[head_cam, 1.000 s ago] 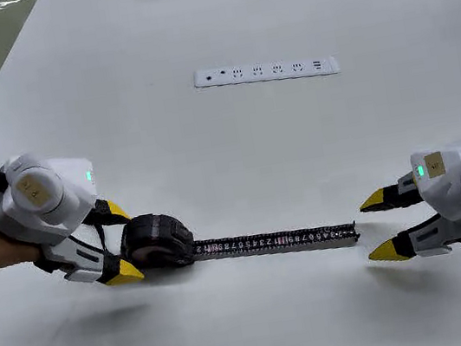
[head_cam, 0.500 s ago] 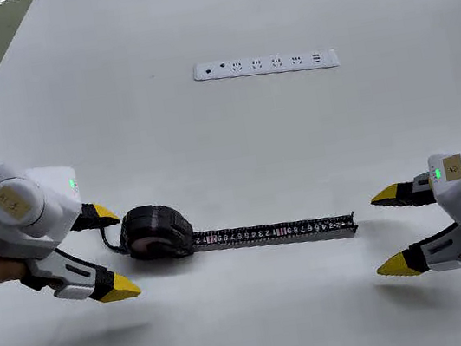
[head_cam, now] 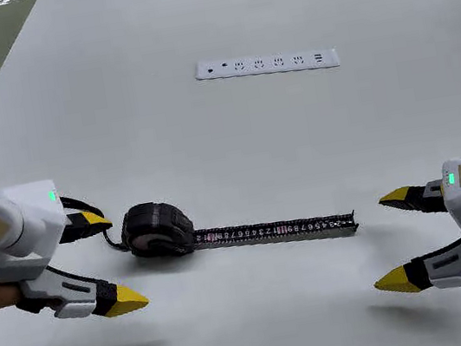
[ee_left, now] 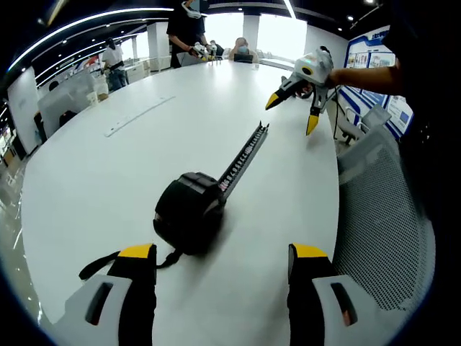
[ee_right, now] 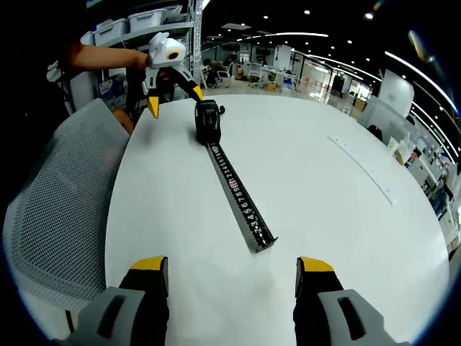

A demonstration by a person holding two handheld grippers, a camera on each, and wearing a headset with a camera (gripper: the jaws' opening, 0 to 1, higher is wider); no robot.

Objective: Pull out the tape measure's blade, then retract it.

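A black tape measure (head_cam: 158,229) (ee_left: 191,213) (ee_right: 207,120) lies on the white table (head_cam: 235,146). Its dark blade (head_cam: 275,232) (ee_left: 243,155) (ee_right: 240,194) is pulled out flat to the right, ending in a hook (head_cam: 354,221) (ee_right: 263,244). My left gripper (head_cam: 107,260) (ee_left: 221,261) stands open just left of the case, not touching it. My right gripper (head_cam: 401,236) (ee_right: 232,274) is open too, a short way right of the blade's hook, holding nothing.
A white power strip (head_cam: 267,64) (ee_left: 139,116) (ee_right: 366,169) lies further back on the table. A mesh chair back (ee_right: 61,209) (ee_left: 382,216) stands at the table's near edge. People stand at the far end in the left gripper view.
My left gripper has let go of the tape measure's case and drawn back to the left, jaws wider. My right gripper has backed away from the blade's hook. The tape measure lies still.
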